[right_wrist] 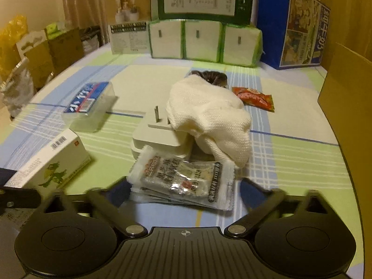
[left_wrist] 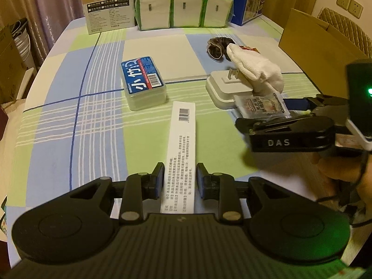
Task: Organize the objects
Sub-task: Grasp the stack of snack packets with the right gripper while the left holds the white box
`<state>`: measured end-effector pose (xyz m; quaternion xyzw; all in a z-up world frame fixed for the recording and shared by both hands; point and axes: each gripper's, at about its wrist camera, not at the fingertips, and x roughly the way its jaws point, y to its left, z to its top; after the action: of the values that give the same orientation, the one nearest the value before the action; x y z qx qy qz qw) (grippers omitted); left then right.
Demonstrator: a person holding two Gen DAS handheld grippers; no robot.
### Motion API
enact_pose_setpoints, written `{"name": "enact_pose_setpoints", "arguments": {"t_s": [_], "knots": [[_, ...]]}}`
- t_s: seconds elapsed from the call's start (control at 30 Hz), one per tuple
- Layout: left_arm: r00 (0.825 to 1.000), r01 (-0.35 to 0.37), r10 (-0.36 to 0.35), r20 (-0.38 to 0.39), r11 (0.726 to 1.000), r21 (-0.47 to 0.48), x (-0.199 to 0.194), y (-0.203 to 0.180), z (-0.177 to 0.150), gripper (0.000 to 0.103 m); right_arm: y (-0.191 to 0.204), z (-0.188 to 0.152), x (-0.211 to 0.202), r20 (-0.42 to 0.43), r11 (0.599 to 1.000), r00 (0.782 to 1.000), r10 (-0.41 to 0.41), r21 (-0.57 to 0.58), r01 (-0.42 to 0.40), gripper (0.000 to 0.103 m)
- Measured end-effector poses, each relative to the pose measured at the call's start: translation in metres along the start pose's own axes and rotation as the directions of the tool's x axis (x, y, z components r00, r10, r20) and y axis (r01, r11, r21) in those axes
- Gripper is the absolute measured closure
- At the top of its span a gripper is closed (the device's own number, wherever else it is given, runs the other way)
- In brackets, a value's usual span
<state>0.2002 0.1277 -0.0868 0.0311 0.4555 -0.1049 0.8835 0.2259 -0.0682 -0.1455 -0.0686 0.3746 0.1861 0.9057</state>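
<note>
My left gripper [left_wrist: 181,178] is shut on the near end of a long white box [left_wrist: 182,139], which points away across the checked tablecloth. The same box [right_wrist: 46,162] shows at the lower left in the right wrist view. My right gripper [right_wrist: 184,194] is open, its fingers set wide on either side of a silver-and-white snack packet [right_wrist: 183,181]. From the left wrist view that gripper [left_wrist: 262,113] comes in from the right with the packet [left_wrist: 260,105] between its fingers. Just beyond lie a white plug adapter [right_wrist: 158,139] and a white cloth [right_wrist: 209,116].
A clear box with a blue label [left_wrist: 144,86] sits left of centre. A dark scrunchie [left_wrist: 217,46] and a red packet [right_wrist: 253,97] lie behind the cloth. Tissue packs [right_wrist: 204,44] and cartons line the back. A cardboard box [right_wrist: 344,107] stands at the right.
</note>
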Motion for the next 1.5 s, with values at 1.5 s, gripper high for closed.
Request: {"name": "enact_pose_setpoints", "arguments": {"t_s": [1.5], "knots": [[0.997, 0.05, -0.044, -0.056, 0.993, 0.107, 0.003, -0.07, 0.0, 0.082, -0.026, -0.05, -0.083, -0.07, 1.0, 0.998, -0.001, -0.008, 0.001, 0.026]]}}
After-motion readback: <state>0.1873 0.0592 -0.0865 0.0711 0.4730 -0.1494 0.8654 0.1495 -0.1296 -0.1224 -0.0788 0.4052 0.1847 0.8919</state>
